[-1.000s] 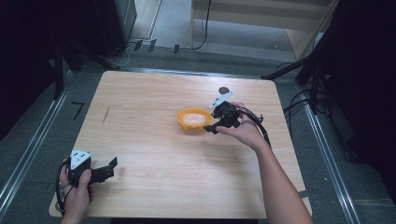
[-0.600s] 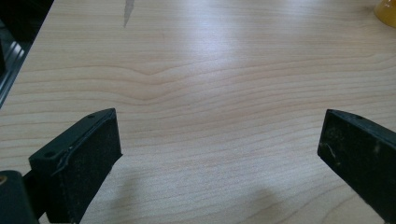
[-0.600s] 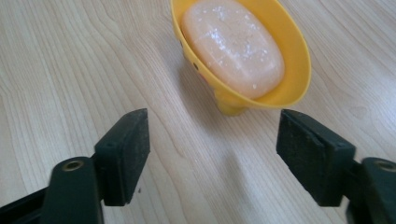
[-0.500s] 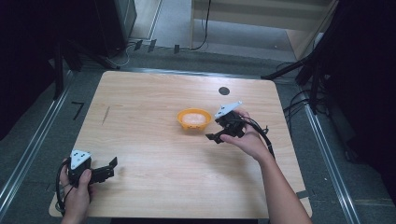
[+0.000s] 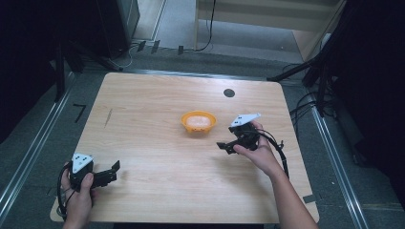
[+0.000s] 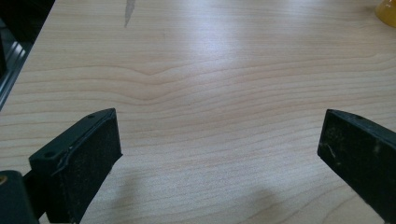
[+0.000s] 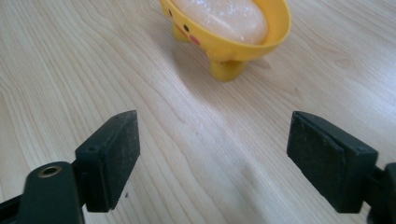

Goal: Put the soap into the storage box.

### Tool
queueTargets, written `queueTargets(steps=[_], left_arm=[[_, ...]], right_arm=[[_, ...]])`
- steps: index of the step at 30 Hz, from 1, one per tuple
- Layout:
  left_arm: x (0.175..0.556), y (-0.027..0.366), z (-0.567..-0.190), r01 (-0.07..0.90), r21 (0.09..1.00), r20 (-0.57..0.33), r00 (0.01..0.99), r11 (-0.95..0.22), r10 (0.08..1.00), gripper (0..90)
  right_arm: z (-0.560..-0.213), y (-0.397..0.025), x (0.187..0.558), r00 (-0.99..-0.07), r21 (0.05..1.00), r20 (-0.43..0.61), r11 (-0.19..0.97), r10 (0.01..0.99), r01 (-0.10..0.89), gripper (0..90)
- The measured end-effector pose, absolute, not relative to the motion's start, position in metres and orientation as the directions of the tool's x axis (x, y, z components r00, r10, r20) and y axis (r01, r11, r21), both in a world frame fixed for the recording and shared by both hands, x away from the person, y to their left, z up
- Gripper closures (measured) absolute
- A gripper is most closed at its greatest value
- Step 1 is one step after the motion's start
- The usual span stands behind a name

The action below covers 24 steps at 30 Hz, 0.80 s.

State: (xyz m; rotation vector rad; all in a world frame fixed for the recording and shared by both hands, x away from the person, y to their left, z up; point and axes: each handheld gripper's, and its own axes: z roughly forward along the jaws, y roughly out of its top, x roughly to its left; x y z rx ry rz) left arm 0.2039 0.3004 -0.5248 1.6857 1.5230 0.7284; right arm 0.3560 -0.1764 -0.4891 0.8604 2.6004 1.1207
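High view showed a light wooden table with rounded corners [image 5: 157, 100] standing on a grey floor [image 5: 43, 138], with metal rails [image 5: 28, 152] running along both sides and dark equipment and cables beyond the far edge. A small round black mark [image 5: 229, 93] lay near the table's far edge, and a thin dark streak [image 5: 109, 117] marked the wood toward the left side. A small yellow-orange footed bowl holding a pale pinkish rounded lump [image 5: 198, 121] stood near the table's middle.

The left gripper [image 5: 113, 169], held in the person's left hand [image 5: 79, 193] at the near left corner, was spread wide; in the left gripper view its jaws stood far apart over bare wood, grasping nothing.

The right gripper [image 5: 223, 147], held in the right hand [image 5: 258, 152], sat just right of the bowl and apart from it. In the right gripper view its jaws gaped wide with only tabletop between them, the bowl [image 7: 229, 28] ahead.
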Motion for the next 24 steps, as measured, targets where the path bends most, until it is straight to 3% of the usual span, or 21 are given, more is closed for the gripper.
queueTargets(steps=[16,24], left_arm=[[0.204,0.301,-0.525,0.570,0.821,-0.067,0.136,-0.023,0.988,0.0],[0.204,0.300,-0.525,0.571,0.821,-0.067,0.135,-0.023,0.989,0.0]], right_arm=[[-0.512,-0.216,0.326,-0.744,0.764,0.106,0.425,0.660,0.485,14.4],[-0.522,-0.236,0.313,-0.695,0.781,0.074,0.391,0.716,0.487,13.3]])
